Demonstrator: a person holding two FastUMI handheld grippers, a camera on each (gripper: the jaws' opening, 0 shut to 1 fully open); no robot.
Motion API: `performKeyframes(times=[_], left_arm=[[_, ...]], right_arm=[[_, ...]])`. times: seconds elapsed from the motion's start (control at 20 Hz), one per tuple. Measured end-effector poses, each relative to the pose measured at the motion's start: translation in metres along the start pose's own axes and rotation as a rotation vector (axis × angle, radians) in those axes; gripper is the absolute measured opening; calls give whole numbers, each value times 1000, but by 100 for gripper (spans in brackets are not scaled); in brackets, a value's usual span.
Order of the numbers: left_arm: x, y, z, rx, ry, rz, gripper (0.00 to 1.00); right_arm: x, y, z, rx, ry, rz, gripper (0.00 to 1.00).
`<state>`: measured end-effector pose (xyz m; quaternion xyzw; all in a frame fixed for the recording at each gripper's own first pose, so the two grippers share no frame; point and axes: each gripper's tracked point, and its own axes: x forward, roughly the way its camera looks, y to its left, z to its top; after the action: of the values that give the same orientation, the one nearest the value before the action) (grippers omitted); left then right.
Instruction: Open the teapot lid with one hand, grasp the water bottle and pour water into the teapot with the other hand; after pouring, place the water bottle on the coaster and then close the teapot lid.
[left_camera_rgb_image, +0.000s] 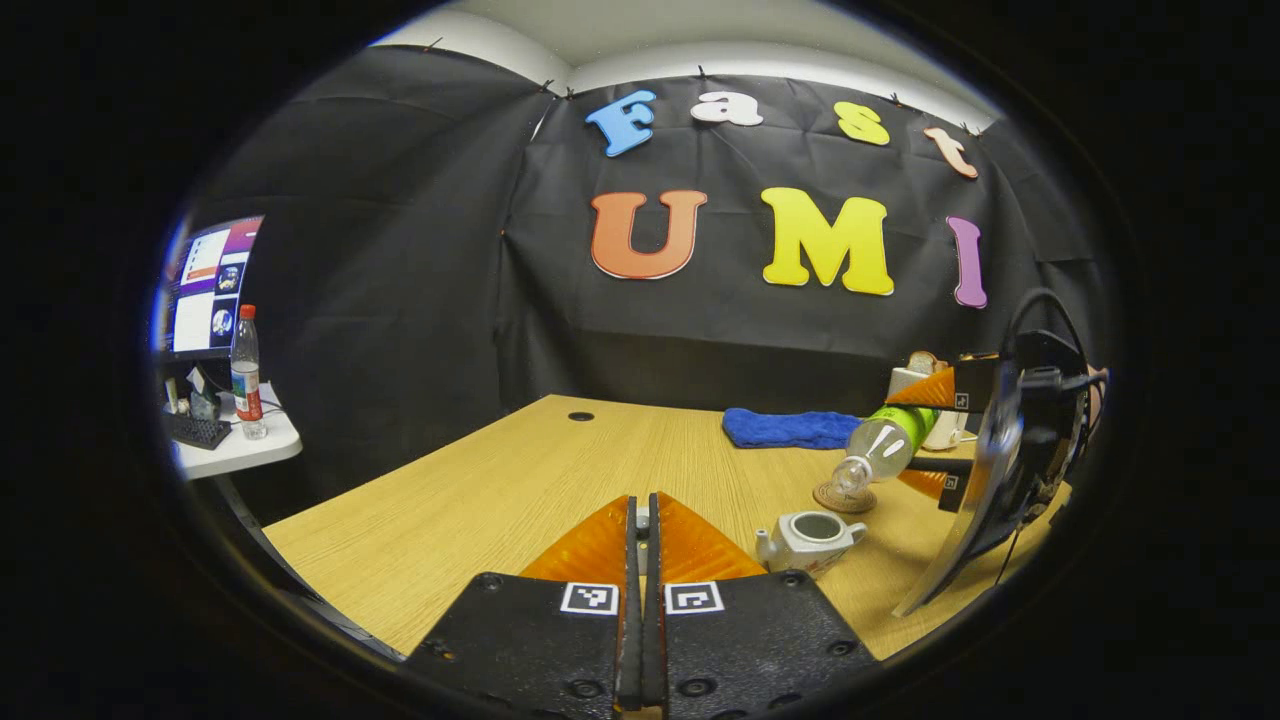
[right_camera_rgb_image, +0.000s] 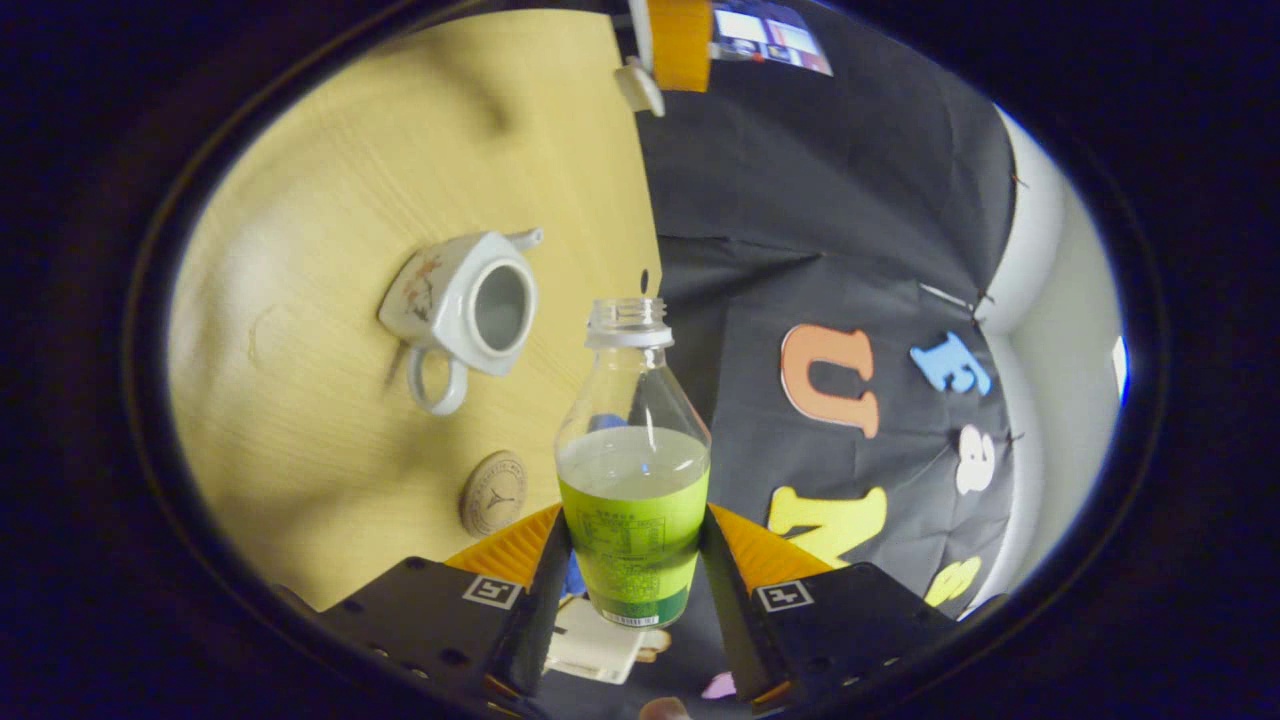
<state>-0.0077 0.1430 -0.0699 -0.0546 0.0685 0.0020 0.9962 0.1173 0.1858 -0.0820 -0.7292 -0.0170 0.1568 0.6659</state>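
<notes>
My right gripper (right_camera_rgb_image: 632, 560) pinches the water bottle (right_camera_rgb_image: 633, 480), tilted above the coaster (left_camera_rgb_image: 843, 497); its base is cut off. The lidless teapot (left_camera_rgb_image: 812, 540) sits on the bench (left_camera_rgb_image: 500, 490). My left gripper (left_camera_rgb_image: 641, 560) jaws look pressed together; what they hold is hard to see.

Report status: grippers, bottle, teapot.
Right gripper shut on water bottle, tilted, uncapped. Left gripper shut, holding the lid. Teapot open; coaster bare.

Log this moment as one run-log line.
left gripper: shut on lid | right gripper: shut on bottle, tilted | teapot: open | coaster: bare
</notes>
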Motion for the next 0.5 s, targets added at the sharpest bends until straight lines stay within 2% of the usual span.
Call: performKeyframes(times=[0.3,0.5], left_arm=[[5,-39,19,46,-17,-42,3],[9,-66,21,69,-7,-84,3]], right_arm=[[-5,14,-10,504,-39,90,71],[1,6,-26,834,-60,90,70]])
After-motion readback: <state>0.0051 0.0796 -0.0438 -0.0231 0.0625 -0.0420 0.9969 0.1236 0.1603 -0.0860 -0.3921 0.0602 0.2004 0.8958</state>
